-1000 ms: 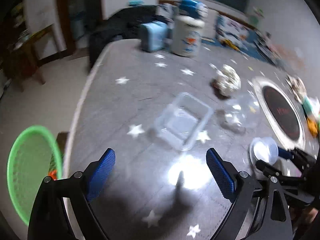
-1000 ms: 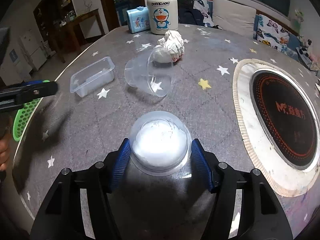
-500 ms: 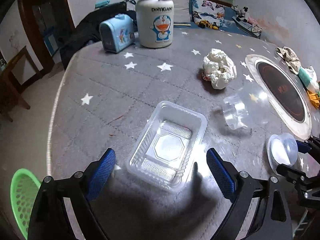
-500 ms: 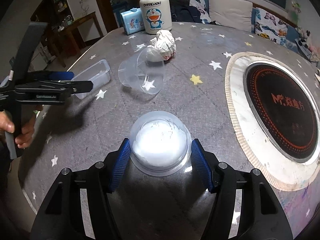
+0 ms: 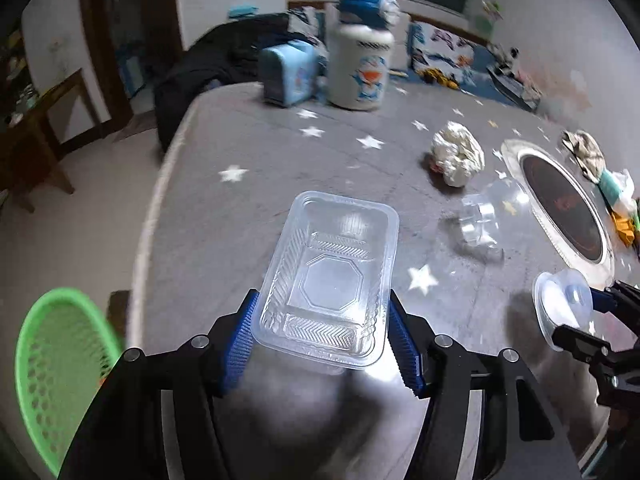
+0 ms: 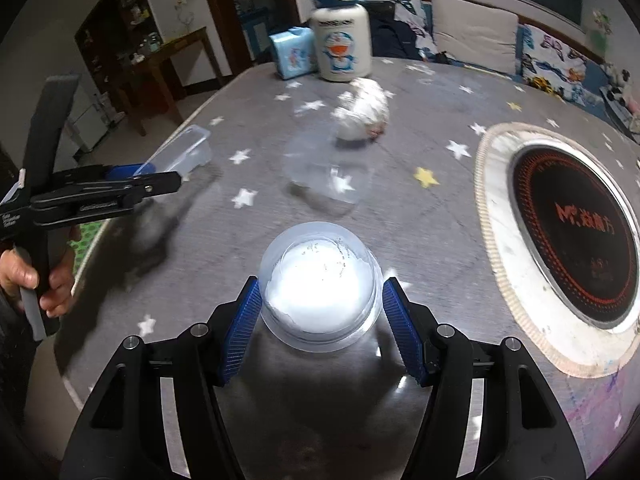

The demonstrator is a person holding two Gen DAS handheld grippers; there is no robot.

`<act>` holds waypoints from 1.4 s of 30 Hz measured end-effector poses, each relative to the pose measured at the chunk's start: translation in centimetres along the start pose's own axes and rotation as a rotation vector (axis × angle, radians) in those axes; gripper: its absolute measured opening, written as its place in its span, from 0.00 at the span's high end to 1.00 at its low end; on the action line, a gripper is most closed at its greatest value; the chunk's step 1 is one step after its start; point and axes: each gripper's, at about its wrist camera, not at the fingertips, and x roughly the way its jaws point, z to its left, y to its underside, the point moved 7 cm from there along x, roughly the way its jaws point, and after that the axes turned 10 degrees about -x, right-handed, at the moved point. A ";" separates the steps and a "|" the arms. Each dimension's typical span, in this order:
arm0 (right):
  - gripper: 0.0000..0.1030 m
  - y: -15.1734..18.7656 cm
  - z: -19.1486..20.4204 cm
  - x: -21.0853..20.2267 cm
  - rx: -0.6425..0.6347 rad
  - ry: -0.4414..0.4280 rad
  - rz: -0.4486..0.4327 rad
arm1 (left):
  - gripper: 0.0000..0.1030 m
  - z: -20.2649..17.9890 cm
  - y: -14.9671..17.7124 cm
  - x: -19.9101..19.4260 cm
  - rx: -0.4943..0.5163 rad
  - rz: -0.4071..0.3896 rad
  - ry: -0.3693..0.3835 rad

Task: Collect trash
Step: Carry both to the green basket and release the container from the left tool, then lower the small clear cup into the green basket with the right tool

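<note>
Left hand-held gripper just closing across tray, pads at its sides, for lifting toward basket; right hand-held gripper clamped on cup, raised for binning.

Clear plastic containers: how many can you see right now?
3: rectangular tray between the left tongs, round cup in the right tongs, tipped cup lying mid-table. More may be hidden.

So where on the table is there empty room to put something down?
Bare cloth lies between the clear tray and the table's left edge, and before the Doraemon bottle. It is crowded around the crumpled paper, clear cup and cooktop.
</note>
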 end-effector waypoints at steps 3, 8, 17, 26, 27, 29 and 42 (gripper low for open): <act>0.40 -0.8 1.7 -0.2 -0.025 -0.026 -0.010 | 0.43 2.6 0.8 -2.6 -0.048 -0.029 -0.029; 0.40 -2.6 5.4 -0.1 -0.070 -0.083 -0.027 | 0.43 8.6 2.5 -6.3 -0.141 -0.062 -0.111; 0.40 -5.7 12.7 1.2 -0.166 -0.181 -0.037 | 0.42 19.8 6.4 -8.1 -0.300 -0.020 -0.260; 0.40 -8.8 18.3 2.7 -0.236 -0.237 -0.044 | 0.41 24.6 9.6 -6.2 -0.398 0.053 -0.286; 0.40 -9.0 18.8 2.9 -0.241 -0.244 -0.043 | 0.41 25.0 10.0 -5.9 -0.410 0.060 -0.284; 0.40 -9.4 19.8 3.4 -0.250 -0.256 -0.038 | 0.37 25.4 10.5 -5.6 -0.424 0.068 -0.278; 0.40 -11.6 27.5 6.0 -0.337 -0.375 -0.009 | 0.30 27.9 13.5 -9.2 -0.520 0.005 -0.305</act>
